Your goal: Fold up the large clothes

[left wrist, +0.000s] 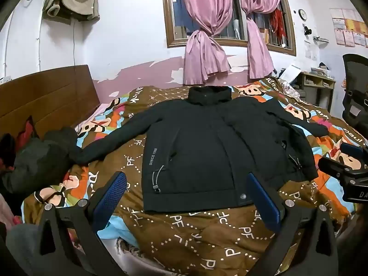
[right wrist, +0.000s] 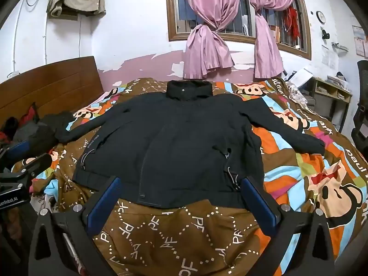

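A black jacket (left wrist: 202, 142) lies spread flat, front up, on the patterned bed cover (left wrist: 188, 234), collar toward the window and both sleeves stretched out sideways. My left gripper (left wrist: 186, 186) hovers open just short of the hem, its blue pads wide apart with nothing between them. In the right wrist view the same jacket (right wrist: 174, 138) fills the middle, and my right gripper (right wrist: 181, 191) stands open above the hem near the right drawcord, holding nothing. Each gripper shows at the edge of the other's view: the right gripper (left wrist: 345, 170) and the left gripper (right wrist: 25, 161).
A heap of dark clothes (left wrist: 34, 161) sits at the left by the wooden headboard (left wrist: 46, 101). Pink curtains (left wrist: 207, 34) hang at the window behind the bed. A black office chair (left wrist: 356, 92) and a shelf (left wrist: 317, 87) stand at the right.
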Demonstrator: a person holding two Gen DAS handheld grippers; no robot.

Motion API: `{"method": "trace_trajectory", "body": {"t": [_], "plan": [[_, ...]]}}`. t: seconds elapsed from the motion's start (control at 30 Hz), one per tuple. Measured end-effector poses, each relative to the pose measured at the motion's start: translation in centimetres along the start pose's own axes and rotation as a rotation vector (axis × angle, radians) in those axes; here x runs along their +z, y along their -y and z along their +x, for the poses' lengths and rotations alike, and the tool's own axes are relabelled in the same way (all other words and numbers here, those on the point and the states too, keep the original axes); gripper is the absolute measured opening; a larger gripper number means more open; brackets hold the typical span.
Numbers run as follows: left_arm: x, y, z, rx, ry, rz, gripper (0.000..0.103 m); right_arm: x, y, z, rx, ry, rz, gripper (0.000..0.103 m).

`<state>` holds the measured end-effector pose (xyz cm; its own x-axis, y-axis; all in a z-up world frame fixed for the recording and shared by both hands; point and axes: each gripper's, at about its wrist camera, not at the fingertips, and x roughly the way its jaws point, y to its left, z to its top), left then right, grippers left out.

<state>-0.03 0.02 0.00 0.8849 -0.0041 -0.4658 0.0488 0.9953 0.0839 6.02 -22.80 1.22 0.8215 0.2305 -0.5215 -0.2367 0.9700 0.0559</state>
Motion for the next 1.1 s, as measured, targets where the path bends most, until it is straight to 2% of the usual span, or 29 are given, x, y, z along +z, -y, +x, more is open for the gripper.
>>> {"method": "trace_trajectory", "body": {"t": [1.1], "plan": [[0.02,-0.03,-0.03,0.005,0.004,0.005,0.102,-0.25,0.45,0.24,0.003,-0.007,0.01,0.103]]}}
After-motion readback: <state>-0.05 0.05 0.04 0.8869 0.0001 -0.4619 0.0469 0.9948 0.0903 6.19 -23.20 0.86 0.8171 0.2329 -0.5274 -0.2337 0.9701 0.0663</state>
